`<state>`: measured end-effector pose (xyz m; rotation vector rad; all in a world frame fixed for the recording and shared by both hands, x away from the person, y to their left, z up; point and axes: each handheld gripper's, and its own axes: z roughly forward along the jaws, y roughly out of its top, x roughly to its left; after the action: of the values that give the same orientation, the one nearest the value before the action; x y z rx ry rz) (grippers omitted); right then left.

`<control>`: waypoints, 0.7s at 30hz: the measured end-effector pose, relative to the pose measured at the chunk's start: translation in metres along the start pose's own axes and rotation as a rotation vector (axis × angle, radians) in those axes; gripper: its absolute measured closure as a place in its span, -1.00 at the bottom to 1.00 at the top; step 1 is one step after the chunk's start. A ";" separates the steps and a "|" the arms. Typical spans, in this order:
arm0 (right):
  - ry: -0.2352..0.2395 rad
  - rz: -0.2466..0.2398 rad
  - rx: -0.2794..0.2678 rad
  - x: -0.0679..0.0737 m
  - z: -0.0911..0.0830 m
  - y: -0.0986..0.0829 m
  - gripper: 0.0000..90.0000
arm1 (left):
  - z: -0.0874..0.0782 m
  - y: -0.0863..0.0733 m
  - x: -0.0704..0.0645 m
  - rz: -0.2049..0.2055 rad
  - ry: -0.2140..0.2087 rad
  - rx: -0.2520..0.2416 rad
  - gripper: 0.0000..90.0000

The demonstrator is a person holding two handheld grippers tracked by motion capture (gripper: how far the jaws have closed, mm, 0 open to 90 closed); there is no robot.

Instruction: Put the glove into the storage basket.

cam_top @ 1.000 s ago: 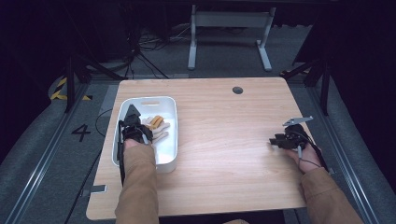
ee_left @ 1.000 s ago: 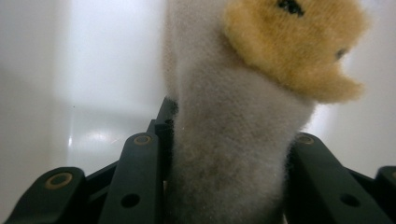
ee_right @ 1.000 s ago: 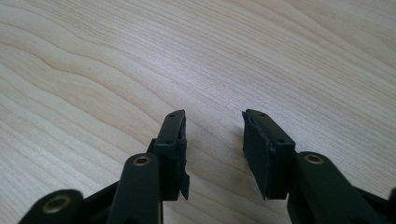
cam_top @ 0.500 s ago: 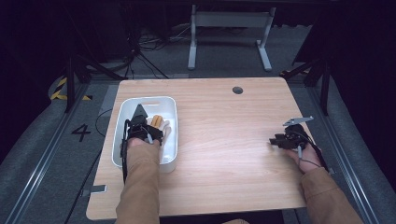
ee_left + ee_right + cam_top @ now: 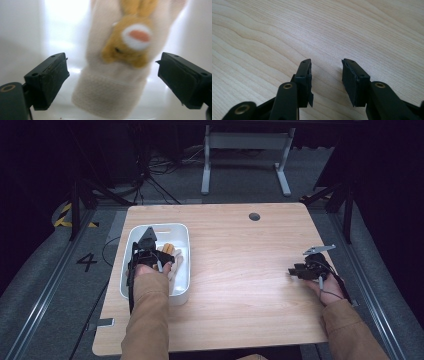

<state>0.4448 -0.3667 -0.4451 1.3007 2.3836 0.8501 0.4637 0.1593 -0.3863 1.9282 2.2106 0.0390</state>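
L gripper (image 5: 148, 251) sits inside white bin (image 5: 131, 240) at table's (image 5: 240, 270) left side, fingers (image 5: 47, 77) spread wide either side of cream sock w/ tan bunny face (image 5: 117, 75), not gripping it. R gripper (image 5: 302, 270) rests near right edge, fingers (image 5: 305, 80) partly open, holding nothing.

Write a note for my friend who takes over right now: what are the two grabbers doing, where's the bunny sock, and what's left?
Left gripper: open, down in the white bin, jaws either side of the cream bunny sock, not gripping it.
Right gripper: open, holding nothing, low over the bare wooden table at its right side.
Done: left gripper is lined up on the sock.
Left: probably close on the sock and lift it out of the bin.
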 end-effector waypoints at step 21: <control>0.007 -0.008 -0.021 0.001 -0.007 -0.002 0.30 | -0.069 -0.028 -0.040 0.307 -0.285 -0.282 -0.50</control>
<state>0.4392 -0.3691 -0.4405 1.2810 2.3775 0.8760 0.4292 0.1236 -0.3179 1.9530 1.6232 0.1084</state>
